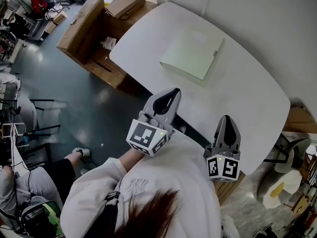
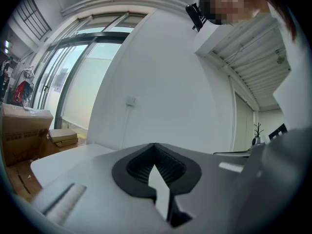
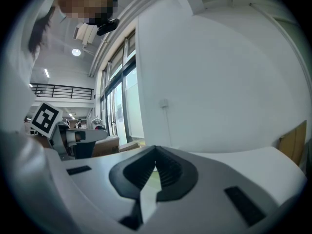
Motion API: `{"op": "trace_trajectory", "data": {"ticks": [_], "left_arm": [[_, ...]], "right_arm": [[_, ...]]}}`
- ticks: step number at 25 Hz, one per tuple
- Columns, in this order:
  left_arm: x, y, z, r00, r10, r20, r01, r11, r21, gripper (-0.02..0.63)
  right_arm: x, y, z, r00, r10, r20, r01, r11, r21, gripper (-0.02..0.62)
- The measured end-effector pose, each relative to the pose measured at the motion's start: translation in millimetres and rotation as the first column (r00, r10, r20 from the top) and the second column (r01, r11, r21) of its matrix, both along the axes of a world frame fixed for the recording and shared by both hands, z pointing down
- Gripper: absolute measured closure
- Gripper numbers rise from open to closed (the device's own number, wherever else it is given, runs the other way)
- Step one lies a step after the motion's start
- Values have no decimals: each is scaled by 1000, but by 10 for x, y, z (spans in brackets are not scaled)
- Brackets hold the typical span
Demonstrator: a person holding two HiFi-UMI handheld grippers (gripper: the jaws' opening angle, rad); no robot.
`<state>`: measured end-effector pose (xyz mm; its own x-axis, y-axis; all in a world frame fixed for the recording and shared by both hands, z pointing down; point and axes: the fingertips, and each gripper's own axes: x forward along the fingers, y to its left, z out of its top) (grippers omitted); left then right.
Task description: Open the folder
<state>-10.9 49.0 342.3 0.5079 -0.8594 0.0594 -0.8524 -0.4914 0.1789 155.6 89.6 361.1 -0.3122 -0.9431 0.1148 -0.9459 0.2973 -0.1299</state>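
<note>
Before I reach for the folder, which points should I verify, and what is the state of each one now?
1. The folder lies flat and closed on the table: ok.
2. Nothing rests on top of the folder: ok.
3. The left gripper is empty: ok.
4. The right gripper is empty: ok.
5. The jaws are open, ready to take the cover: not ok, both pairs are together.
6. It is known which edge of the folder opens: cannot tell.
</note>
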Motion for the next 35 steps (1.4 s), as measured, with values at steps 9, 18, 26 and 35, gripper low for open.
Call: {"op": "trace_trajectory", "data": {"ticks": [9, 18, 26, 35], "left_arm": [[44, -24, 21, 1000, -2, 1, 2, 1000, -5, 598], [88, -23, 12, 1000, 2, 1, -2, 1000, -5, 598], [95, -27, 12, 1000, 3, -1, -3, 1000, -6, 598], [52, -16, 17, 1000, 5, -1, -5, 1000, -2, 598]], "right_arm": [[58, -24, 31, 1000, 5, 11, -5, 1000, 0, 589], [107, -12, 29, 1000, 13, 13, -13, 1000, -1, 589], [118, -6, 31, 1000, 18, 12, -18, 1000, -1, 589], [63, -5, 22, 1000, 9, 5, -9, 1000, 2, 589]]}}
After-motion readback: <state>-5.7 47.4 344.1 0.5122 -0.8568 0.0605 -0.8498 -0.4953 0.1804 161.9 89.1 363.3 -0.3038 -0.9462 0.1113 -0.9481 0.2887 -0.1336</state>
